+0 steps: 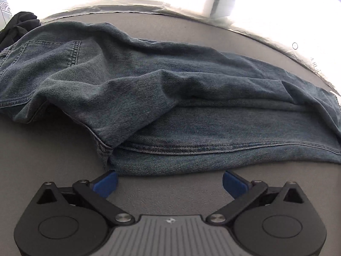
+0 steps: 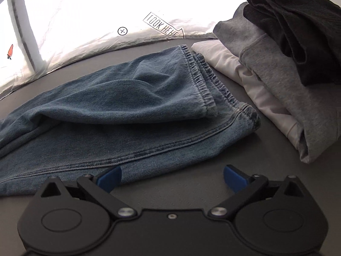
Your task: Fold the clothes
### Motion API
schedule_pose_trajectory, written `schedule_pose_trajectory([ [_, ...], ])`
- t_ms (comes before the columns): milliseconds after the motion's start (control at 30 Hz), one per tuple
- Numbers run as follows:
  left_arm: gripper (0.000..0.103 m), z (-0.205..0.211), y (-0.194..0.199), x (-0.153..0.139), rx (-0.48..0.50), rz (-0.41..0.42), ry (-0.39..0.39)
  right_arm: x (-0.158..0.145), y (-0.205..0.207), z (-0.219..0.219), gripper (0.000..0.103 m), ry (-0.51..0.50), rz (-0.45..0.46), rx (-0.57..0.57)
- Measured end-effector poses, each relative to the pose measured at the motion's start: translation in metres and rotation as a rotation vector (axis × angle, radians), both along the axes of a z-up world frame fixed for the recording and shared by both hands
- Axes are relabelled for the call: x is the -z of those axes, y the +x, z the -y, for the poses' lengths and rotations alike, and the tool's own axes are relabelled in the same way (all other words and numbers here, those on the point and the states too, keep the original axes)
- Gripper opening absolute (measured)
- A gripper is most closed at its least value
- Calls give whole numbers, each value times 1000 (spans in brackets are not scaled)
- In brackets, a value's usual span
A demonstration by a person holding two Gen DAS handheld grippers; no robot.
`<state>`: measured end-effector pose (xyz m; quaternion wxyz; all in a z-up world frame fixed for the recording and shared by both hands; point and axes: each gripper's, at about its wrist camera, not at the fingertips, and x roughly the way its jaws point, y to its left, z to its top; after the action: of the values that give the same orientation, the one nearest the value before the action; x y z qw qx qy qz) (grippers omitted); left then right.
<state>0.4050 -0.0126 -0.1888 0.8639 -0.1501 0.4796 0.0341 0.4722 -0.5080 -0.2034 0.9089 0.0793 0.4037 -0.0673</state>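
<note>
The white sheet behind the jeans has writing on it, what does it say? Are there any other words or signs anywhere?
"LOOK HERE" in an arrow-shaped box, printed on the white sheet; the L could be a T.
"X" inside a circle, on the same sheet.
The same box, cut off at the picture's edge: only "OOK HE" reads.
Faint letters at the right edge: too blurred to read.
Small emblem on the left gripper, on its body: no letters.
Jeans: no readable label.

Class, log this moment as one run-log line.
blue denim jeans: half-folded on grey table | left gripper: open | right gripper: open
</note>
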Motion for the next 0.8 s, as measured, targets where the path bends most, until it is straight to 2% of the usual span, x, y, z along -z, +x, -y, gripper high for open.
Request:
schedule_pose_trajectory([
  [67, 103, -10, -4, -12, -57, 41, -76, -8, -7, 4, 103, 82, 54, 56],
  [200, 103, -30, -3, -27, -190, 87, -130, -14, -15, 15, 103, 337, 168, 185],
  [367, 103, -66, 2, -23, -377, 59, -206, 13, -17, 44, 103, 786, 257, 427],
  [433, 103, -79, 1, -21, -432, 47, -229, 26, -17, 54, 103, 921, 298, 525],
  [500, 103, -86, 1, -19, -457, 45, -233, 33, -17, 62, 103, 1003, 331, 572],
  [567, 103, -89, 3, -16, -471, 31, -220, 35, -9, 65, 103, 1025, 316, 568],
  [600, 103, -89, 4, -14, -475, 22, -215, 35, -3, 66, 103, 1007, 279, 561],
  [667, 102, -90, 7, -10, -480, 6, -212, 31, 6, 65, 100, 963, 260, 533],
  [700, 101, -90, 9, -8, -483, -2, -210, 28, 11, 65, 85, 941, 257, 519],
  [733, 100, -89, 10, -6, -482, -5, -210, 28, 15, 64, 61, 930, 244, 517],
  [767, 97, -89, 11, -5, -478, -7, -207, 28, 19, 64, 54, 920, 230, 517],
  [800, 96, -88, 12, -5, -472, -11, -201, 27, 23, 64, 53, 911, 216, 517],
])
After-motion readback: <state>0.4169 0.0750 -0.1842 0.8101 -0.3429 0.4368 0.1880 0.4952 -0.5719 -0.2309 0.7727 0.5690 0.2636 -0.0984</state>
